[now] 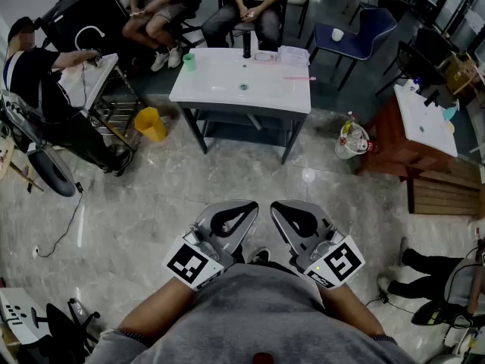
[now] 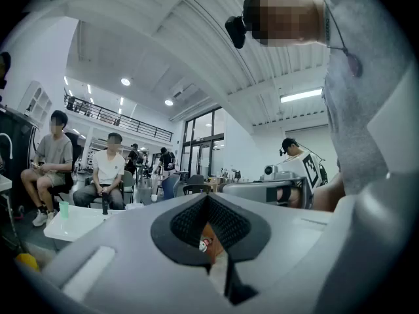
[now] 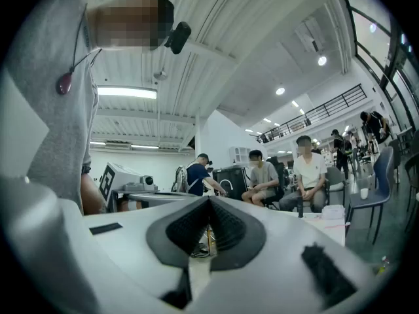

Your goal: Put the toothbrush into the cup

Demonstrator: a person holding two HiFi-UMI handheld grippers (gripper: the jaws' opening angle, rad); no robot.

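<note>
You hold both grippers close to your chest, side by side and pointing level toward the white rectangular table (image 1: 227,78). The left gripper (image 1: 251,205) has its jaws pressed together at the tips with nothing between them, and the right gripper (image 1: 276,205) is closed and empty in the same way.

The thin pink toothbrush (image 1: 299,78) lies flat on the table's right part, just in front of a white soft packet (image 1: 293,54). The small green cup (image 1: 189,61) stands upright at the far left corner, well apart from the toothbrush. Between them stand a dark upright bottle (image 1: 246,44) and a small dark object (image 1: 243,87) too small to tell.

A stretch of grey marbled floor (image 1: 151,203) lies between you and the table. A yellow bin (image 1: 150,123) sits beside the table's left legs, a white bucket (image 1: 353,141) near its right. Two seated people (image 1: 246,6) are just behind the table.
</note>
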